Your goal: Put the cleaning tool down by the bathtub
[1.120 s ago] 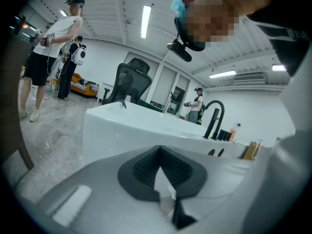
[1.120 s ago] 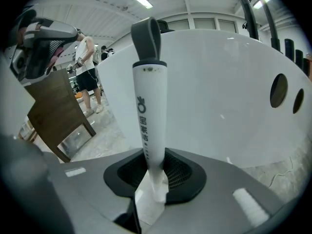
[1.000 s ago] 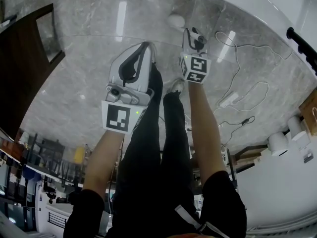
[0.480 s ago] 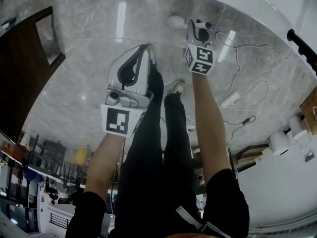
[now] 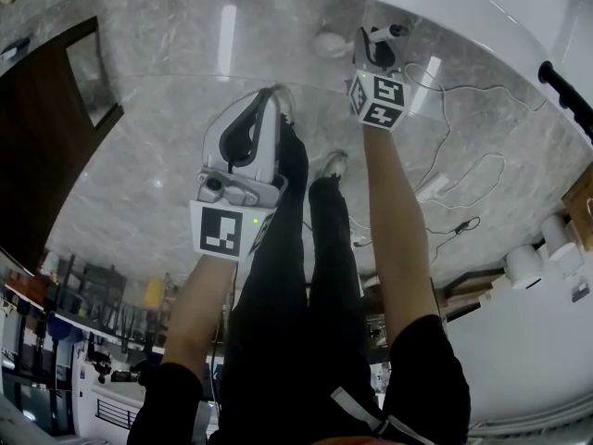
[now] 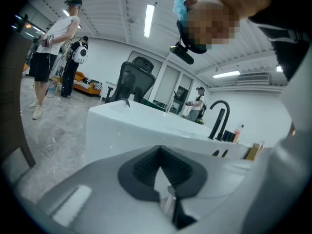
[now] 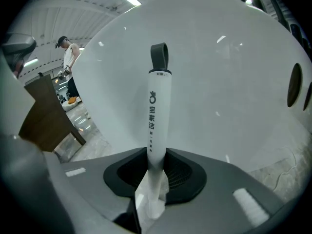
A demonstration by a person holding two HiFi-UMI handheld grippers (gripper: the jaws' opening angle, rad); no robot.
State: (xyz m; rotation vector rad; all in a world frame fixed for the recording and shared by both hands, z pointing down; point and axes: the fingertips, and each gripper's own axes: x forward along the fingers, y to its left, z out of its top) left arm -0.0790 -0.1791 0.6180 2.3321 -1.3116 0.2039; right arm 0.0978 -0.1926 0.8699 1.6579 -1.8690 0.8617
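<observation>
The right gripper [image 7: 155, 182] is clamped on the white cleaning tool [image 7: 158, 111], whose looped end points to 12 o'clock at the bathtub [image 7: 229, 82] wall. The left gripper [image 6: 165, 189], at its 8 o'clock, has its jaws together, empty.

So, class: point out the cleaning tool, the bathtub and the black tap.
cleaning tool [image 7: 157, 116]: right gripper view, white handle.
bathtub [image 6: 126, 126]: left gripper view, outer wall.
black tap [image 6: 213, 126]: left gripper view, upright post.

Black short sleeves [image 5: 422, 360], black trousers [image 5: 278, 295], pale shoes [image 5: 332, 163]; left gripper [image 5: 276, 95] and right gripper [image 5: 387, 35] grey-white, black-and-white marker cubes [image 5: 227, 232].
</observation>
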